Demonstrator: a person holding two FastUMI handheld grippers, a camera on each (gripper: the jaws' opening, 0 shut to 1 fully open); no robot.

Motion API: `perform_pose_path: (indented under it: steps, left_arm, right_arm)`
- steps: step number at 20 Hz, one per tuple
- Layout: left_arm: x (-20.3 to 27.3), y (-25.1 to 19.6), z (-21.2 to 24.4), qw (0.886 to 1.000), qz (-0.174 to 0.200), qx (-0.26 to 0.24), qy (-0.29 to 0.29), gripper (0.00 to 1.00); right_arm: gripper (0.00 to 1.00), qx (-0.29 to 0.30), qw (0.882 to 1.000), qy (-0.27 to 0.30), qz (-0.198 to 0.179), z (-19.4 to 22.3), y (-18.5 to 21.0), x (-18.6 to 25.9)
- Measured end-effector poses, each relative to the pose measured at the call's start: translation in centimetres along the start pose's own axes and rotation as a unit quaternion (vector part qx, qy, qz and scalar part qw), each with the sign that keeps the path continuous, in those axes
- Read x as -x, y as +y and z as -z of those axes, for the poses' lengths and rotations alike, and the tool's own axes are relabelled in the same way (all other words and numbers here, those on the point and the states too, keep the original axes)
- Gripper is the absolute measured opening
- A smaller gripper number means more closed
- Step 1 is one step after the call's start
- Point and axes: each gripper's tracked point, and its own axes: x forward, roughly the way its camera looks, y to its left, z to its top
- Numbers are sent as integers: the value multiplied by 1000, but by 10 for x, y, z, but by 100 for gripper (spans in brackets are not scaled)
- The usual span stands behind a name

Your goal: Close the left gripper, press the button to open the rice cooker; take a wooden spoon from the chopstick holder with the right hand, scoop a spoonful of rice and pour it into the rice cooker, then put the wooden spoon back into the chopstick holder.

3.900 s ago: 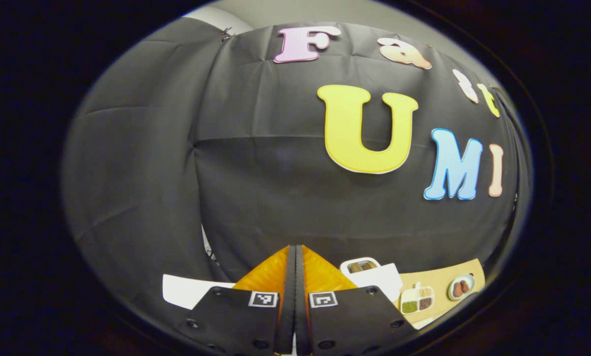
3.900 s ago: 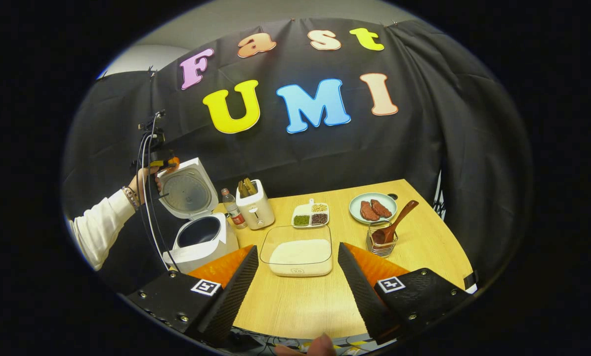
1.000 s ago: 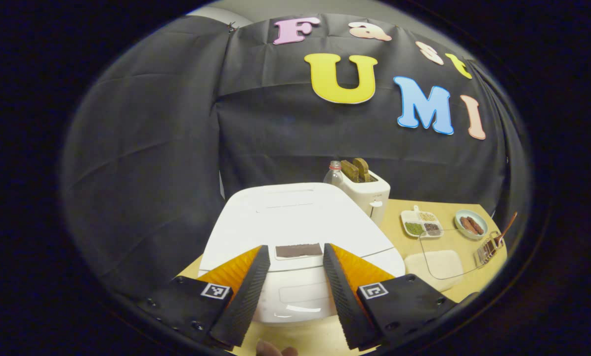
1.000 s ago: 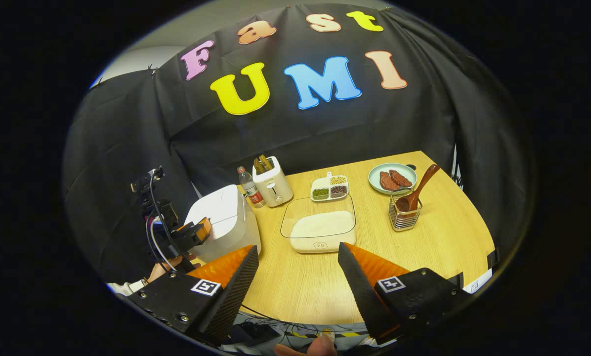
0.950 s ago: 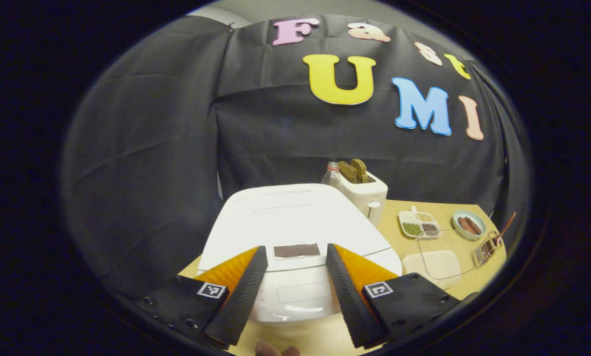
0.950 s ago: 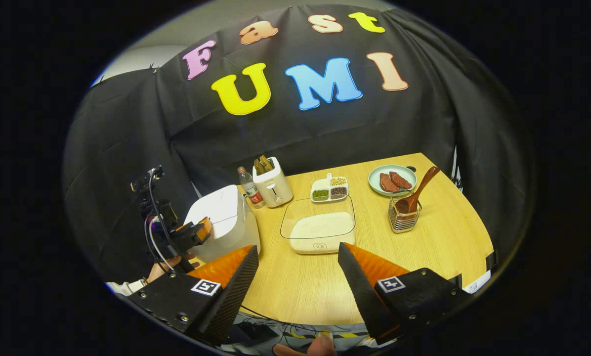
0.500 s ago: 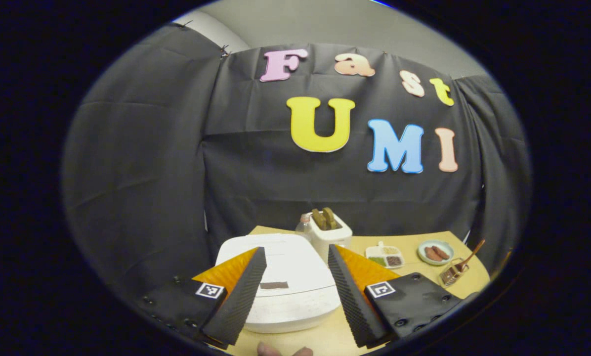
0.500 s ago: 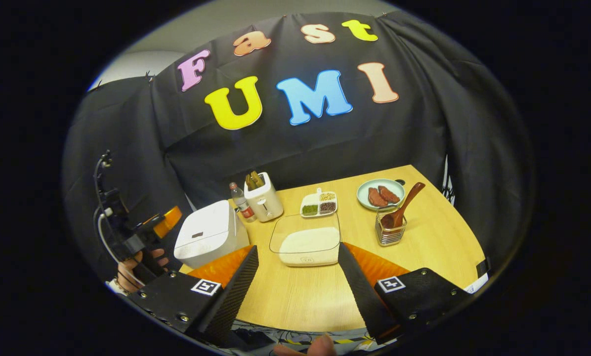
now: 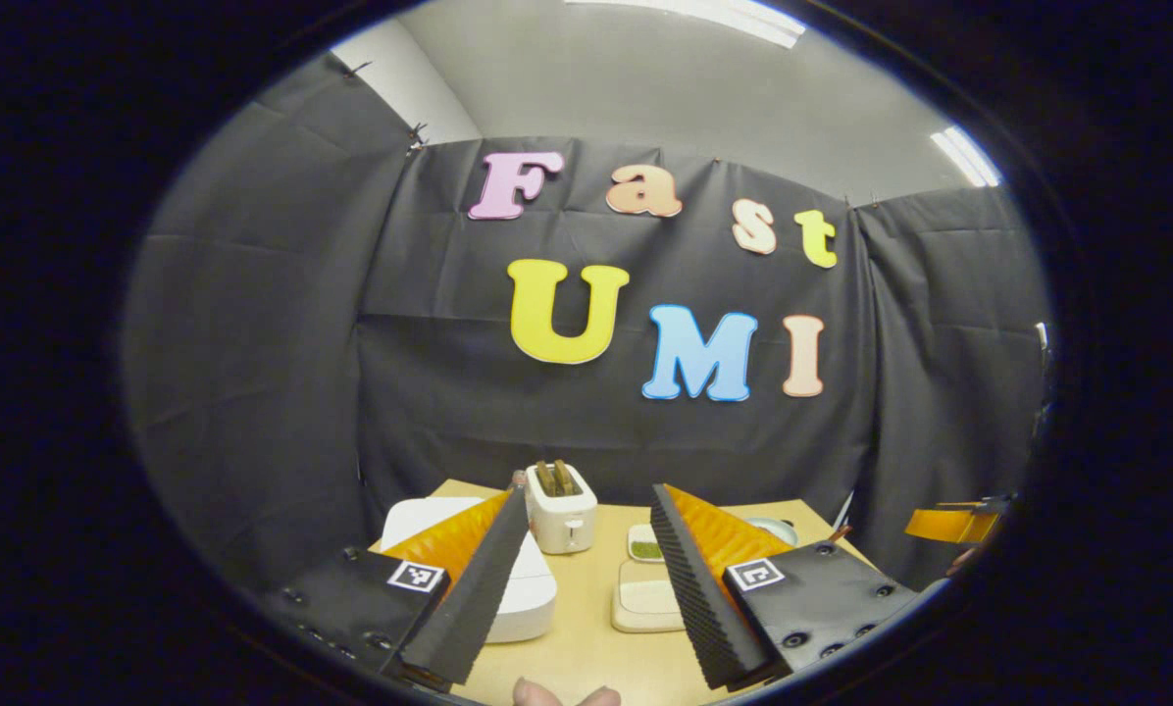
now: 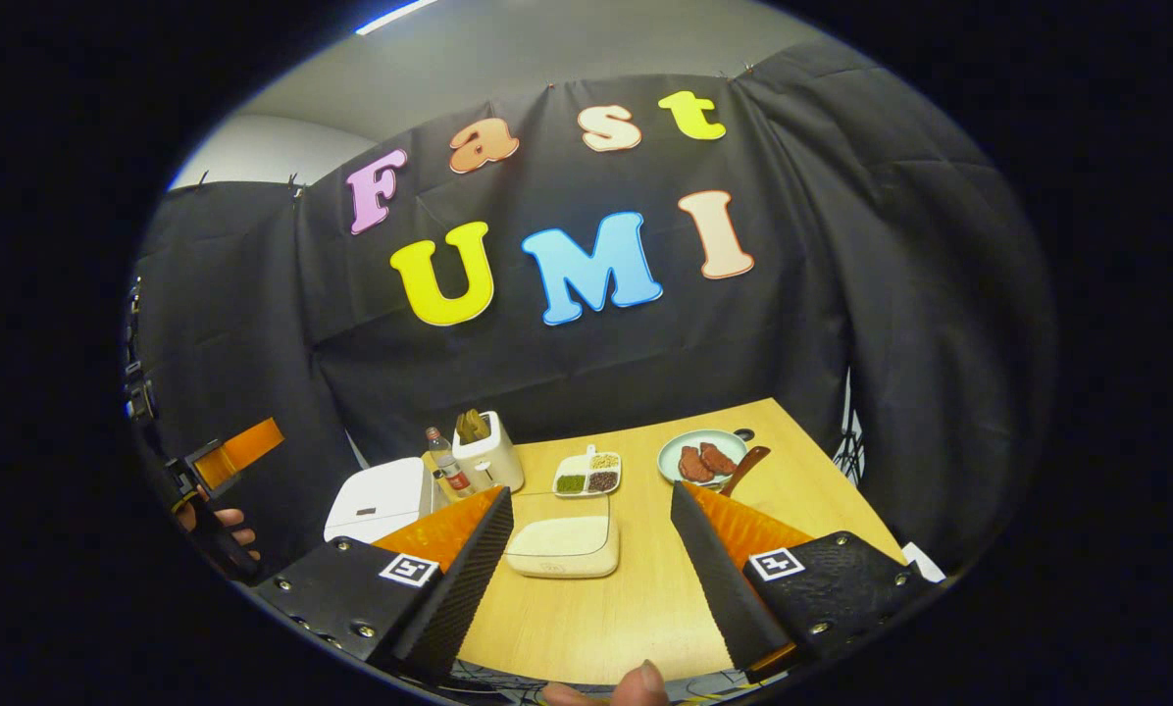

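Observation:
The white rice cooker (image 10: 376, 508) stands at the table's left with its lid down. In the left gripper view the cooker (image 9: 533, 593) is partly hidden behind one finger. My left gripper (image 9: 588, 490) is open and empty, held back from the table. My right gripper (image 10: 591, 493) is also open and empty, above the near edge. The clear container of rice (image 10: 562, 544) lies between its fingers, farther off. The wooden spoon (image 10: 740, 465) pokes up at the right; its holder is hidden behind a finger. A hand (image 10: 216, 525) holds the left gripper (image 10: 238, 446) at the far left.
A white toaster (image 10: 488, 449) with bread and a small bottle (image 10: 441, 459) stand at the back. A divided dish of grains (image 10: 586, 474) and a plate of meat (image 10: 701, 457) sit behind the rice. The wooden table (image 10: 645, 603) ends at black cloth walls.
The cooker lid, open 3.9 s ago, is now down. My left gripper went from shut to open and drew back from the cooker. Both grippers have pulled away and tilted upward.

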Motion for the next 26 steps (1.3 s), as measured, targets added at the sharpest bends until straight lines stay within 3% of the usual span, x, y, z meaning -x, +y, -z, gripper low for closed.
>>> perform_pose_path:
  steps: [2,3,4,6,8,11,14,16,20,26]
  left_arm:
    - [25,-25,-3,1000,7,-6,-3,89]
    - [37,-37,-8,1000,6,-10,-11,89]
    - [46,-48,-14,1000,4,-16,-19,89]
    - [67,-68,-24,999,-6,-36,-31,88]
    - [84,-85,-37,997,-15,-60,-46,88]
    - [102,-116,-52,996,14,-53,-69,89]
    - [101,-107,-50,997,21,-53,-56,88]
    - [100,-99,-56,998,18,-27,-60,89]
    - [100,-70,-64,998,6,-2,-57,89]
    - [109,-34,-61,998,-15,4,-53,89]
  right_arm:
    - [99,21,999,-30,18,-21,-21,14]
    - [94,36,998,-47,28,-34,-30,23]
    - [99,50,996,-64,35,-45,-36,30]
    - [99,74,992,-92,42,-60,-38,42]
    - [99,91,991,-93,45,-61,-37,52]
    - [99,85,991,-99,41,-72,-26,72]
    - [99,94,985,-135,55,-96,-22,89]
    - [99,119,980,-151,54,-105,-11,91]
    - [99,97,985,-140,32,-100,19,80]
    - [98,111,984,-136,21,-101,45,65]
